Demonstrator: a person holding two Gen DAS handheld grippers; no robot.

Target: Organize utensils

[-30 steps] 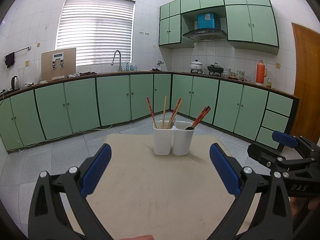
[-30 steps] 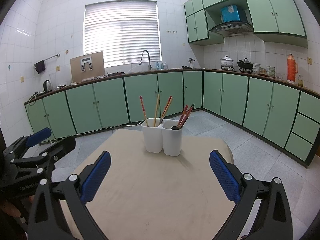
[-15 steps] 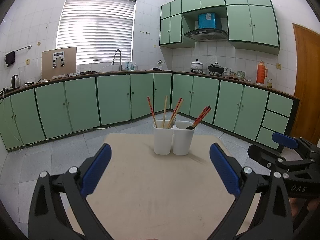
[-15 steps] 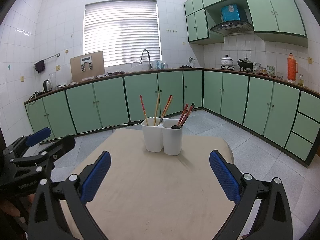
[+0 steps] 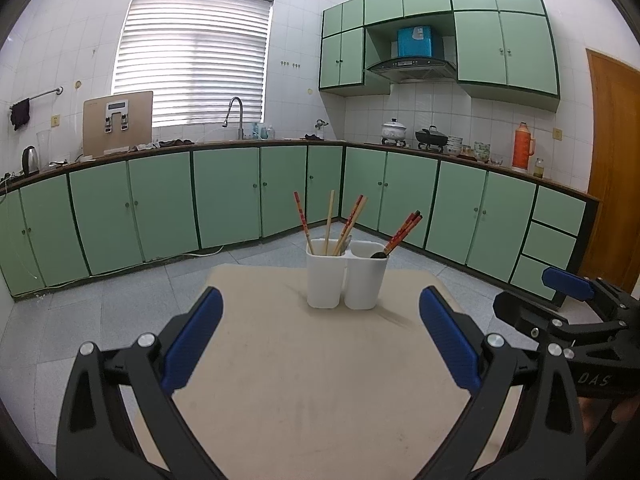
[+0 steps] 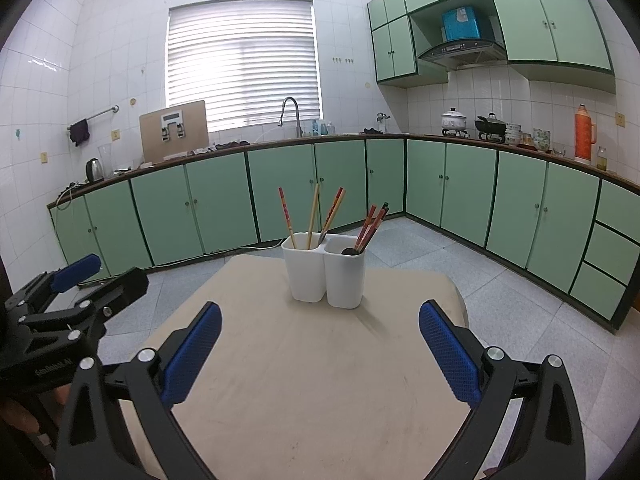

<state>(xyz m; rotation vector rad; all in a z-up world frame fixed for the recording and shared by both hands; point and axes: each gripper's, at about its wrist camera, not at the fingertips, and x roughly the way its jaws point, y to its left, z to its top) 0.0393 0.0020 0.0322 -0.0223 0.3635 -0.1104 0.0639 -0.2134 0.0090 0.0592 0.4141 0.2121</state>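
Left wrist view, left to right.

- Left tool (image 5: 320, 320): lower frame, blue pads spread wide, nothing between them; bare beige tabletop (image 5: 300, 380) fills the gap.
- Tabletop: far edge runs across mid-frame just behind the holder; left edge slants down toward lower left, with grey tiled floor (image 5: 100, 312) open beyond it.
- Utensil holder (image 5: 346, 276): white, two compartments, upright at centre, near the far edge. Left compartment holds chopsticks (image 5: 329, 218) fanned apart and leaning; right compartment holds a red pair (image 5: 404, 230) tilted right and a dark spoon (image 5: 378, 255).
- Right tool (image 5: 568, 300): right edge of frame, off the tabletop's right side, well apart from the holder.

Right wrist view, left to right.

- Left tool (image 6: 80, 280): left edge, beside the tabletop's left side, over the floor.
- Right tool (image 6: 320, 320): lower frame, pads wide apart, gripping nothing.
- Tabletop (image 6: 312, 380): clear surface between pads and holder; rounded right corner at mid-right, open floor (image 6: 520, 320) beyond.
- Utensil holder (image 6: 324, 276): centre, upright, short of the far edge; chopsticks (image 6: 313, 216) in the left compartment, red pair (image 6: 372, 224) and spoon (image 6: 350, 251) in the right.
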